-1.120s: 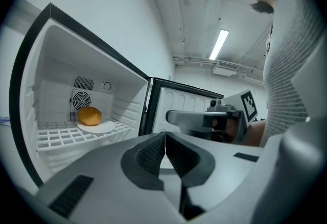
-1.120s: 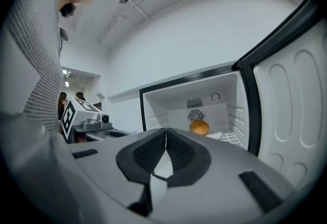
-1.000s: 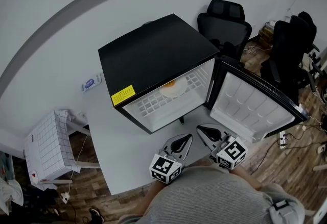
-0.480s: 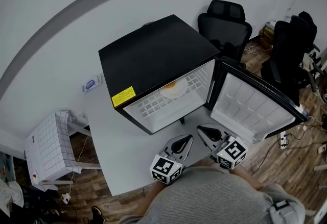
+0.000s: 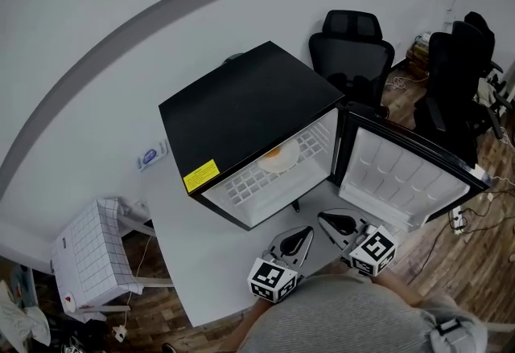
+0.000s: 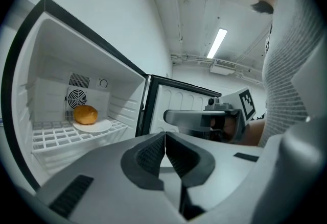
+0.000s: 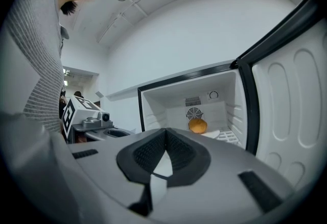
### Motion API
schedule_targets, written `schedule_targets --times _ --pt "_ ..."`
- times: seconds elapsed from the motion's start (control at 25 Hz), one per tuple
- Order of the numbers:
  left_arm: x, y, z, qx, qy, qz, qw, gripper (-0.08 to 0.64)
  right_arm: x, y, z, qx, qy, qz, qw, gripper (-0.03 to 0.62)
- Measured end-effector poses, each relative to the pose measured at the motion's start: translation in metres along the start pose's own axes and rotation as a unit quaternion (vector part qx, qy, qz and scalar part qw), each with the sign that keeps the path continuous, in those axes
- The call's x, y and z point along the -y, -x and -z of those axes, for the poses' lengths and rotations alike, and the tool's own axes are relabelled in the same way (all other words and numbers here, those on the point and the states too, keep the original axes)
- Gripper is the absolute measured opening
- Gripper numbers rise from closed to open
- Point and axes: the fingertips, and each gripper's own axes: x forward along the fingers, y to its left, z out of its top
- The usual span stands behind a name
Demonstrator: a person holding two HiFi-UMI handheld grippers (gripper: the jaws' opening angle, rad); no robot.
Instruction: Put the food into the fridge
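A small black fridge (image 5: 241,102) stands on a grey table (image 5: 193,255) with its door (image 5: 402,174) swung wide to the right. Inside, a golden bun (image 6: 85,114) (image 7: 197,125) rests on a white plate (image 6: 94,126) (image 5: 279,158) on the white wire shelf (image 6: 51,136). My left gripper (image 5: 302,236) (image 6: 165,141) is shut and holds nothing, hovering near the table's front edge before the fridge. My right gripper (image 5: 332,222) (image 7: 166,142) is also shut and empty, just right of the left one, pointing toward the open compartment.
Black office chairs (image 5: 354,46) stand behind and right of the fridge. A white gridded box (image 5: 88,255) sits on the floor at the left. A small blue-and-white packet (image 5: 149,157) lies on the table left of the fridge. The person's grey sleeve (image 5: 346,319) fills the bottom.
The head view has shifted slightly, so everything sits a little lower and further right in the picture. Both grippers hold their places before the fridge.
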Motion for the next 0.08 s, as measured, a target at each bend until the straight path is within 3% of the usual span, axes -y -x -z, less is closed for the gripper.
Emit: schedule_targets --times 0.08 --pt "0.0092 -0.0032 0.0034 -0.002 0.005 0.006 1.0 0.012 0.001 0.0086 0.0031 -0.009 -0.004 0.003 1.0 0.012"
